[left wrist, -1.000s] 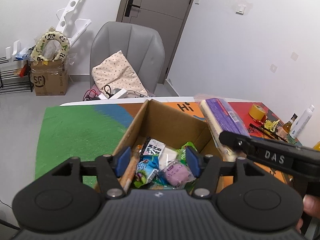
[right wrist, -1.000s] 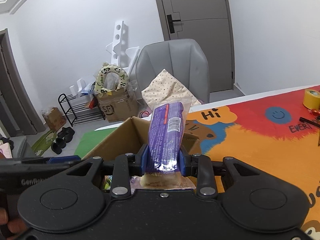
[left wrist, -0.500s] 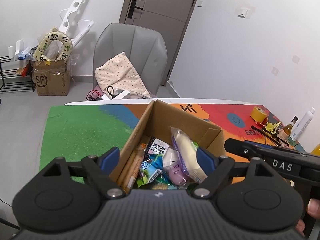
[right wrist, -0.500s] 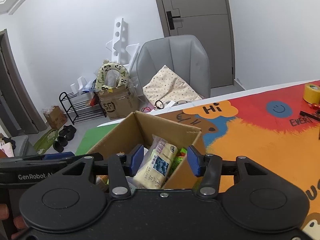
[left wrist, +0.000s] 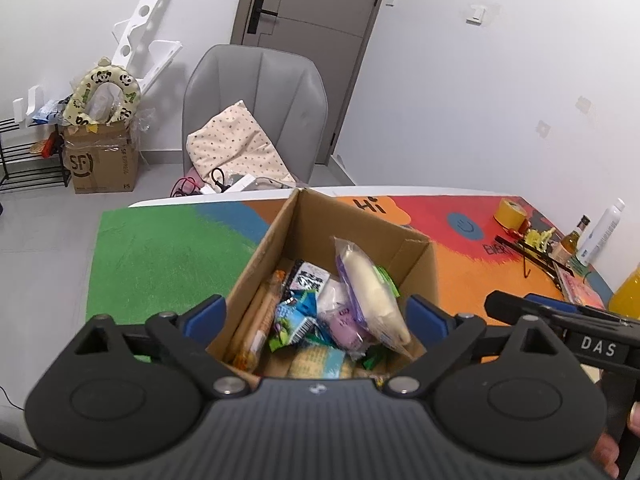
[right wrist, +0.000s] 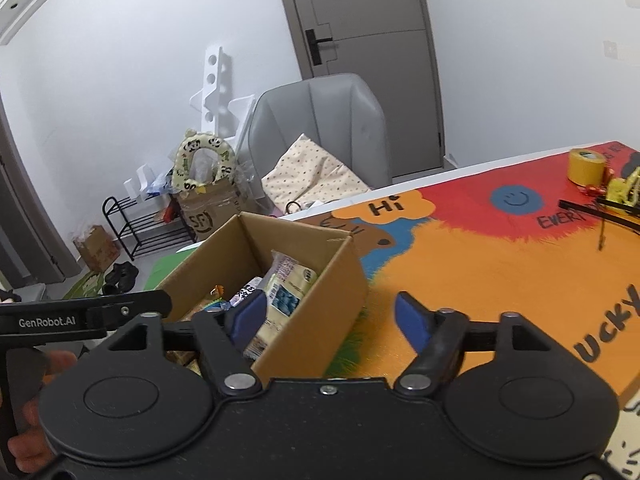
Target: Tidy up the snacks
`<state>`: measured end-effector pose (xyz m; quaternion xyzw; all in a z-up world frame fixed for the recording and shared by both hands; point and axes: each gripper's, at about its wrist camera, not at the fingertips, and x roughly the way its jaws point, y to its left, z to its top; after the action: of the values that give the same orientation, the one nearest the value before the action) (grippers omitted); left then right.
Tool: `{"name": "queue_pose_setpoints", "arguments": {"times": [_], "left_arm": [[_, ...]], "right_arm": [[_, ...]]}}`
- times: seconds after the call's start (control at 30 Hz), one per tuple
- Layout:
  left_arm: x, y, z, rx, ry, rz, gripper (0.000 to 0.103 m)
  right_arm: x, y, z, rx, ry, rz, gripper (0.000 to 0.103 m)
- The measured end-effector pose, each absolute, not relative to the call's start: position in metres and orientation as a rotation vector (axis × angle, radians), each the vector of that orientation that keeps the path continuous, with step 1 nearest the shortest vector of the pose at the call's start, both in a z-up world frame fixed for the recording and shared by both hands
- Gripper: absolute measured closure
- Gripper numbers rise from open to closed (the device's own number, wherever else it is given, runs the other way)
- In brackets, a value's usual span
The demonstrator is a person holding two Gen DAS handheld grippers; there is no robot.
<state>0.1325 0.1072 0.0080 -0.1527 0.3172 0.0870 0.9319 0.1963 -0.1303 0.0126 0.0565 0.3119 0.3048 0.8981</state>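
An open cardboard box (left wrist: pixel 280 236) (right wrist: pixel 320 280) stands on the colourful table mat and holds several snack packs. A long pale bread pack with a purple wrapper (left wrist: pixel 368 284) (right wrist: pixel 282 300) leans inside it against the right wall. My left gripper (left wrist: pixel 316 316) is open and empty, just above the box's near edge. My right gripper (right wrist: pixel 330 314) is open and empty, over the box's right wall and the mat beside it.
A yellow tape roll (left wrist: pixel 510 212) (right wrist: pixel 586 166), bottles (left wrist: pixel 600 232), an orange juice bottle (left wrist: pixel 626 294) and small clutter sit at the table's right side. A green mat area (left wrist: pixel 160 256) lies left of the box. A grey chair (left wrist: pixel 256 104) stands behind the table.
My right gripper opened and dropped the purple-wrapped bread pack into the box, then drew back to the right. My left gripper opened wider and pulled back slightly.
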Motion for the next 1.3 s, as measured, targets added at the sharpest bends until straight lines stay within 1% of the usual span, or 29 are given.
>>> {"name": "queue_pose_setpoints", "arguments": {"times": [0.17,0.23,0.33,0.37,0.7,1.3], "left_arm": [[0.121,0.097,0.015,-0.286,0.661,0.175,0.004],[0.114,0.093,0.018,-0.277,0.654,0.176,0.003],[0.105,0.088,0.022,-0.267,0.646,0.174,0.002],[0.102,0.085,0.023,-0.259,0.648,0.176,0.002],[0.069,0.061,0.041,-0.202,0.609,0.186,0.0],[-0.001,0.027,0.055,-0.172,0.546,0.221,0.0]], "right_arm": [[0.187,-0.144,0.017,0.129,0.633,0.614,0.016],[0.181,-0.15,0.02,0.132,0.623,0.608,0.008],[0.174,-0.159,0.023,0.143,0.613,0.598,0.001],[0.171,-0.163,0.024,0.147,0.609,0.593,0.0],[0.141,-0.189,0.032,0.17,0.578,0.573,0.0],[0.077,-0.231,0.056,0.134,0.493,0.621,0.0]]}}
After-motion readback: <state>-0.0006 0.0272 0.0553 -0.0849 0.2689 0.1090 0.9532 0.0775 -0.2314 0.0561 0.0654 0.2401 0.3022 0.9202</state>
